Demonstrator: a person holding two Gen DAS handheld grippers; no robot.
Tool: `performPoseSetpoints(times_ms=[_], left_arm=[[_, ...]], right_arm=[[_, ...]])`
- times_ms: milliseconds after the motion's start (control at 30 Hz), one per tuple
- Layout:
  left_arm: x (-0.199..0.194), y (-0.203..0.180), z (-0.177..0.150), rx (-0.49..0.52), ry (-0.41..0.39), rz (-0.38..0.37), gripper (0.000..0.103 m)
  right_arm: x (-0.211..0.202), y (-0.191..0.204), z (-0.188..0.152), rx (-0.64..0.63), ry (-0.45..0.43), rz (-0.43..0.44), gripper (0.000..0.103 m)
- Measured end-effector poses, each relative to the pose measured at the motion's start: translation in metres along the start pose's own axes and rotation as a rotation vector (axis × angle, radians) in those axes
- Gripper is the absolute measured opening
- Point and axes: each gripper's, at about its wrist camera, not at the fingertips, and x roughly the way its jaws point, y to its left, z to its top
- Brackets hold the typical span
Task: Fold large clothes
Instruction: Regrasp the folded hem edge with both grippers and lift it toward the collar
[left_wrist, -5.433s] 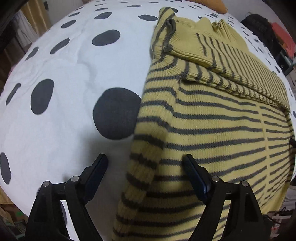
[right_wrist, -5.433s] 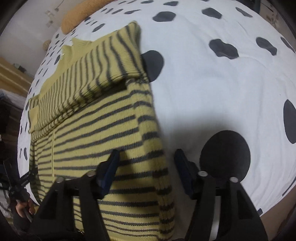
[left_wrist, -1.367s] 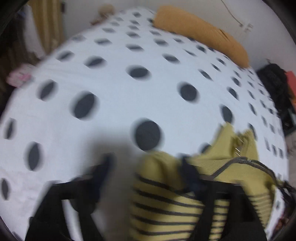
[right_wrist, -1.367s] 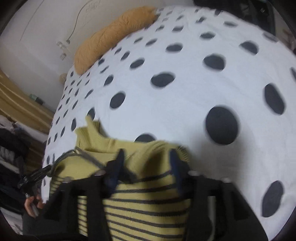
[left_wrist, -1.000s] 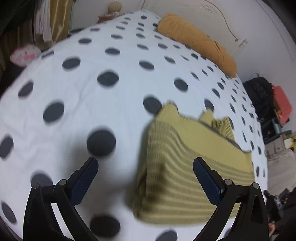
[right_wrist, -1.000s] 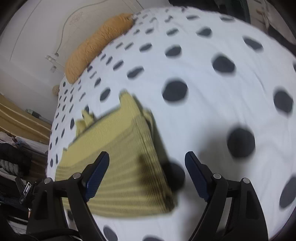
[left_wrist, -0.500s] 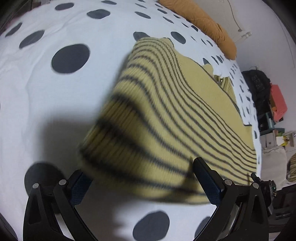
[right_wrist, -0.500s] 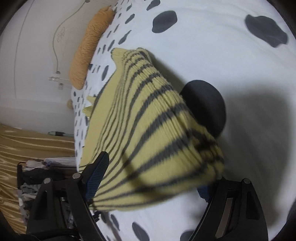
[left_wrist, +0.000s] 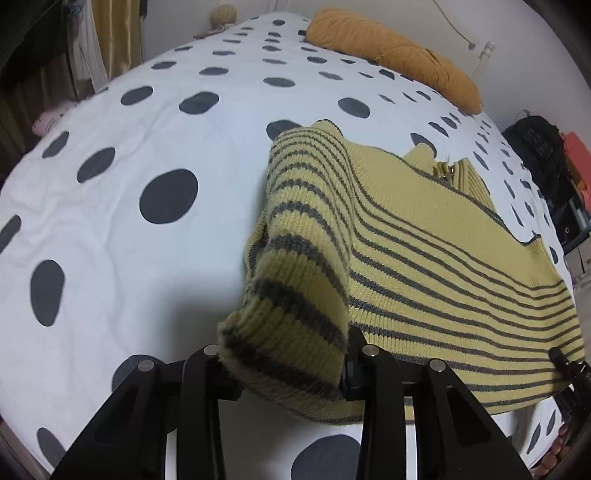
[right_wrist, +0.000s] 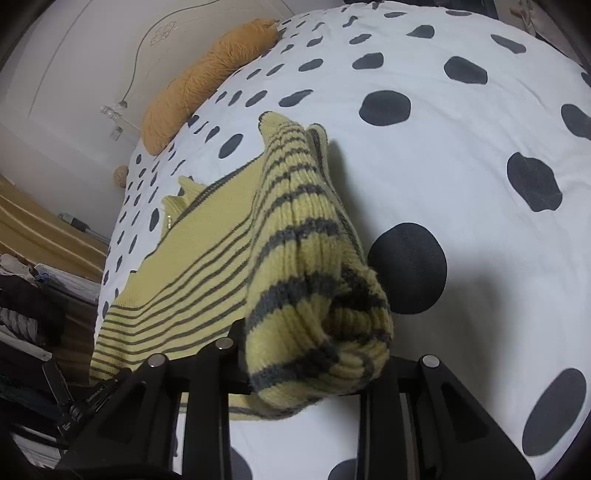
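My left hand-held gripper (left_wrist: 284, 363) has a thick folded corner of the sweater (left_wrist: 424, 236) bunched between its jaws, which are closing on the knit. My right hand-held gripper (right_wrist: 314, 363) does the same at the other near corner of the sweater (right_wrist: 295, 229), its jaws also closing with a fat roll of striped fabric between them.

The sweater lies on the bed (left_wrist: 110, 229), folded, its near edge raised at both corners where I have it, the rest resting on the spotted cover.

My left view shows the top of the garment spread out to the right: the plain yellow yoke, the collar with a zip pull (left_wrist: 448, 171), and far right a dark bag (left_wrist: 535, 144) and an orange box beside the bed. At its lower right edge the tip of my other tool (left_wrist: 565, 360) and some fingers (left_wrist: 554, 450) peek in.

My right view shows instead the bed (right_wrist: 461, 192) stretching off to the right, a headboard with a carved scroll (right_wrist: 162, 31), and stacked clothes (right_wrist: 26, 295) at the left. The orange pillow (right_wrist: 199, 81) shows in both; so (left_wrist: 399, 48).

Both my tools point steeply down at the bed's near edge.
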Motion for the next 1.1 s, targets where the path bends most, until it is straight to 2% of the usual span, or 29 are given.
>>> performPoseSetpoints(times_ms=[200,367,433,533,600,667,700,767,867,967,1067,1100], left_arm=[[-0.041,0.012,-0.018,0.019,-0.02,0.022,0.033],[-0.079,0.039,-0.063,0.023,-0.012,0.013,0.033],[-0.078,0.049,-0.086,0.036,0.015,0.025,0.034],[-0.053,0.063,-0.108,0.011,0.096,0.029,0.035],[-0.045,0.071,-0.11,-0.033,0.121,0.003,0.037],[-0.054,0.08,-0.103,-0.068,0.123,-0.029,0.04],[-0.06,0.083,-0.101,-0.076,0.119,-0.028,0.045],[-0.088,0.095,-0.096,-0.093,0.061,0.034,0.049],[-0.126,0.103,-0.085,-0.097,-0.039,0.148,0.046],[-0.144,0.083,-0.071,-0.031,-0.093,0.08,0.046],[-0.136,0.032,-0.061,0.091,-0.091,-0.037,0.047],[-0.128,0.015,-0.059,0.13,-0.08,-0.053,0.048]], right_arm=[[-0.029,0.008,-0.016,-0.01,0.053,0.016,0.026],[-0.059,-0.004,-0.052,-0.041,0.102,0.016,0.026],[-0.065,-0.012,-0.068,-0.073,0.125,-0.022,0.026],[-0.049,-0.033,-0.086,-0.073,0.181,-0.081,0.026],[-0.039,-0.049,-0.089,-0.024,0.191,-0.066,0.028],[-0.044,-0.055,-0.087,0.032,0.185,-0.038,0.037],[-0.05,-0.056,-0.086,0.05,0.181,-0.038,0.038],[-0.067,-0.055,-0.082,0.034,0.165,-0.074,0.039],[-0.099,-0.047,-0.078,-0.032,0.089,-0.165,0.039],[-0.11,-0.006,-0.066,-0.213,0.044,-0.229,0.039],[-0.1,0.046,-0.061,-0.342,-0.014,-0.188,0.039],[-0.097,0.057,-0.062,-0.367,-0.025,-0.177,0.039]])
